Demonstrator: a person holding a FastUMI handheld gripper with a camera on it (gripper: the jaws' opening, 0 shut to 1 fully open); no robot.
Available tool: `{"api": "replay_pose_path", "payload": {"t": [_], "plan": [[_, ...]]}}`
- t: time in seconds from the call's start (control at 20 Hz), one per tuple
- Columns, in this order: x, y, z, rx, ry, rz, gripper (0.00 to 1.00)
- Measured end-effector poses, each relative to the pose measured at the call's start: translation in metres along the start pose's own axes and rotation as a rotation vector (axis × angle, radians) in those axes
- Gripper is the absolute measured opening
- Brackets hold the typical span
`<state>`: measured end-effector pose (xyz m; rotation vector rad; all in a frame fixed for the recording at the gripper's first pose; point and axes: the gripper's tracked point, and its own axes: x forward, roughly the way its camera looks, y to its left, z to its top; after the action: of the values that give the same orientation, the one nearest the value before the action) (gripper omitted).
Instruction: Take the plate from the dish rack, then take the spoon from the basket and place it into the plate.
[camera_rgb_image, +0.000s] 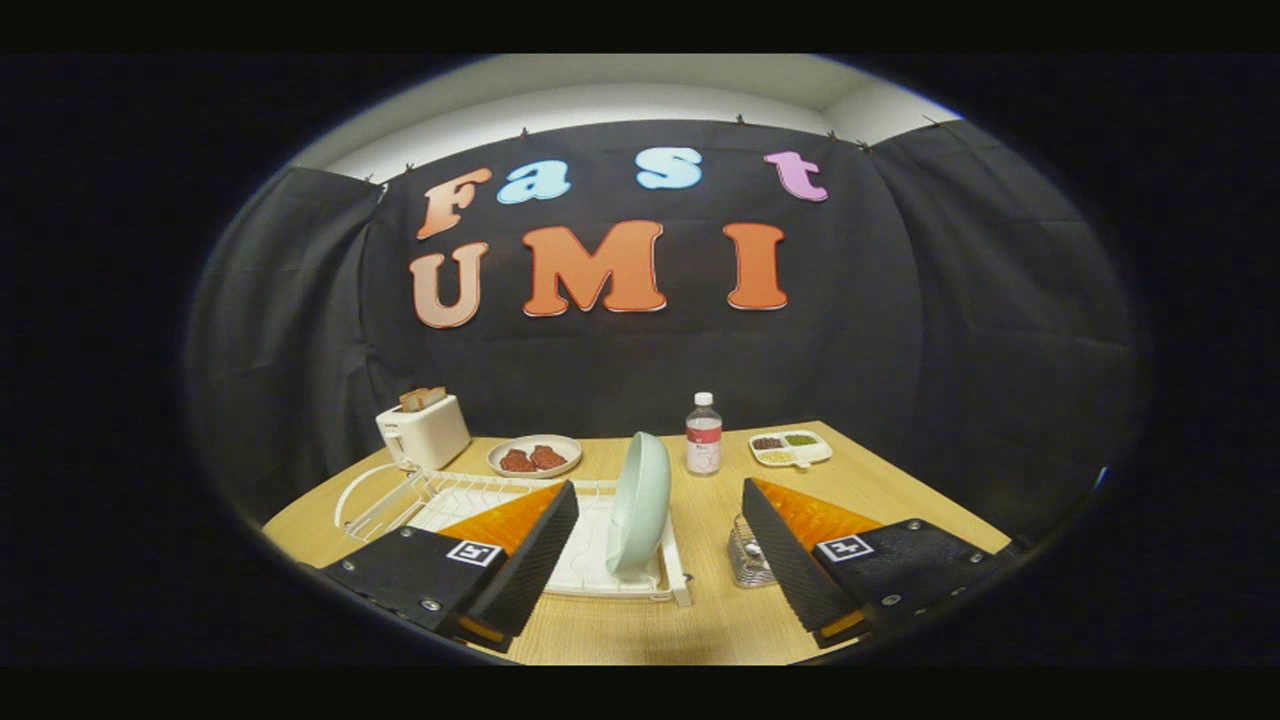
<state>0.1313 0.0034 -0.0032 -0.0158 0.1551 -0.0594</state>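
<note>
Looking along the tool (660, 530), we see its two fingers (535, 545) spread wide apart, pinching nothing, held above the near part of the wooden surface (700, 620). Between the fingers and just ahead of them, a pale green plate (640, 502) stands on edge in the white dish rack (590, 560), close to the rack's right end. The rack stretches away to the left behind the left finger, its wire frame resting on a white tray. Just inside the right finger sits a small wire mesh basket (750, 555), partly hidden by that finger; we can make out something metallic in it, but we cannot tell whether it is the spoon. Farther back on the surface, we see a white toaster (425, 430) with slices of bread poking from its top, a round dish (535, 456) bearing two reddish-brown pieces of food, a clear bottle (703, 434) with a white cap and a red label, and a white divided tray (790, 448) holding dark, green and pale contents.
</note>
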Motion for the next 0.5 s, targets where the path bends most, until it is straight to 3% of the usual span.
{"api": "replay_pose_path", "payload": {"t": [0.2,0.5], "plan": [[0.043,0.003,-0.012,-0.02,0.092,-0.034,0.98],[0.084,0.016,-0.039,-0.012,0.246,-0.037,0.81]]}}
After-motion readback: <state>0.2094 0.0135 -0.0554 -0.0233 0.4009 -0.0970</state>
